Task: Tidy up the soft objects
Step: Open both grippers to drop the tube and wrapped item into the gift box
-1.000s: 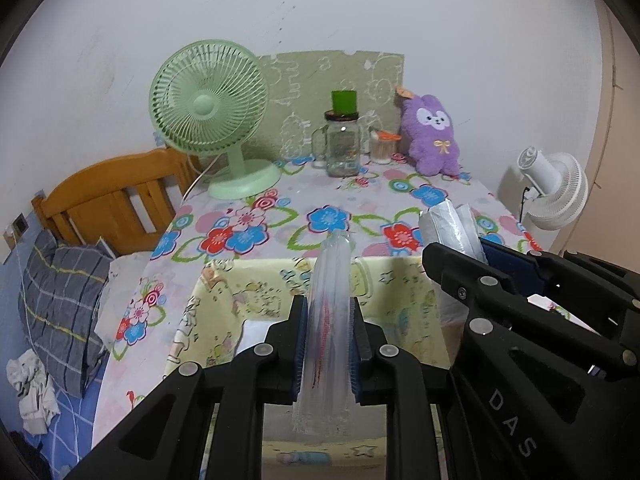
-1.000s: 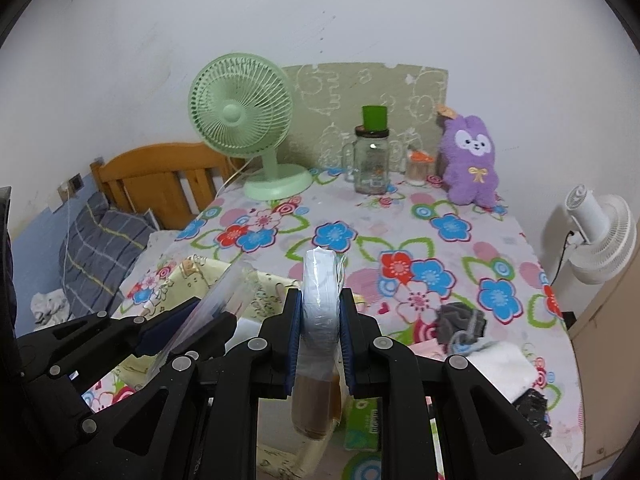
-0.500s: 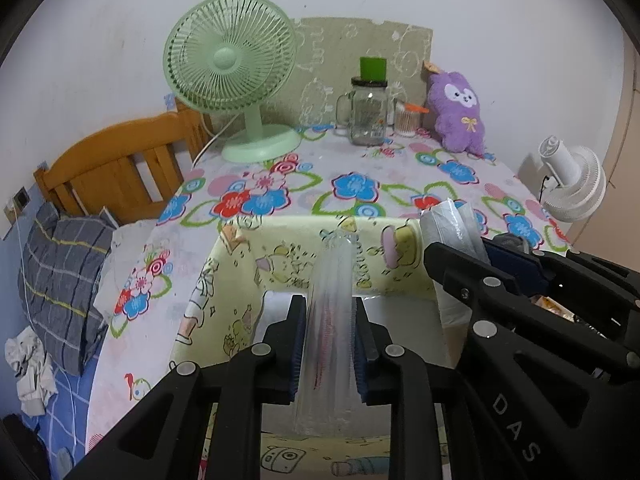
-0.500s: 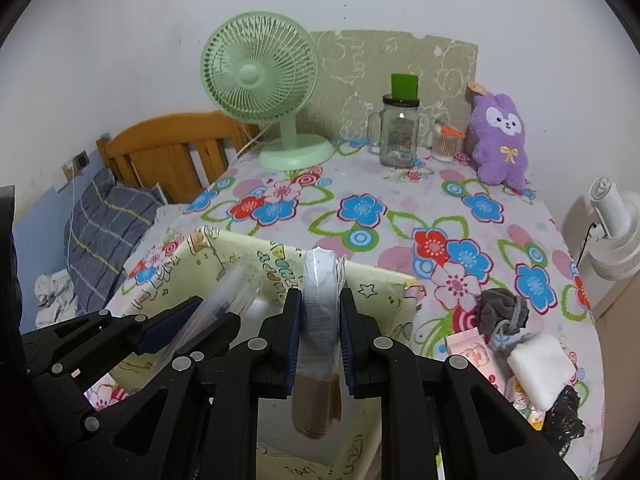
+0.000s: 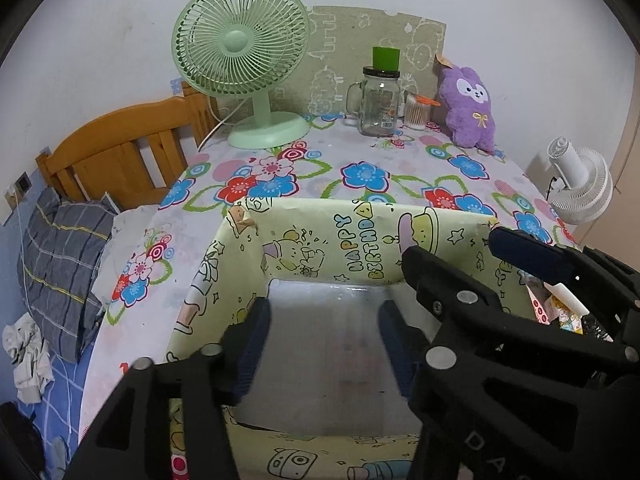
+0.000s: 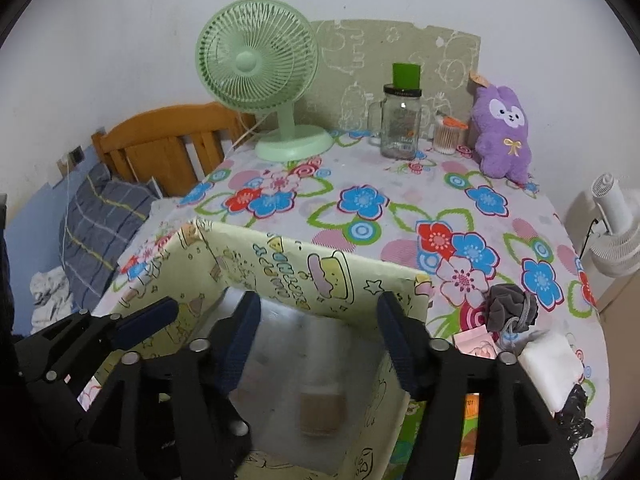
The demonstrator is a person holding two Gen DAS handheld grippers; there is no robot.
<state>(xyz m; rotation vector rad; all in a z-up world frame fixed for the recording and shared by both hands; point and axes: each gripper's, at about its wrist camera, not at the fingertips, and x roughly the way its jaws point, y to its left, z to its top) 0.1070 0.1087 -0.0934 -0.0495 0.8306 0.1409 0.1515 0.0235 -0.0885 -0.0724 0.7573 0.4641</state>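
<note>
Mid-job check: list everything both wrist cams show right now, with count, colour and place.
box: 1, pale yellow cartoon print, near table edge, under both grippers
clear plastic package: 1, blurred, inside box
desk fan: 1, green, table rear left
glass jar: 1, clear, green cap, rear centre
cotton swab pot: 1, clear, beside jar
plush toy: 1, purple, rear right
scrunchie: 1, grey, right of box
white fan: 1, beyond table's right edge
pillow: 1, grey plaid, bed at left
left gripper: black, jaws opening, over box
right gripper: black, jaws opening, over box
</note>
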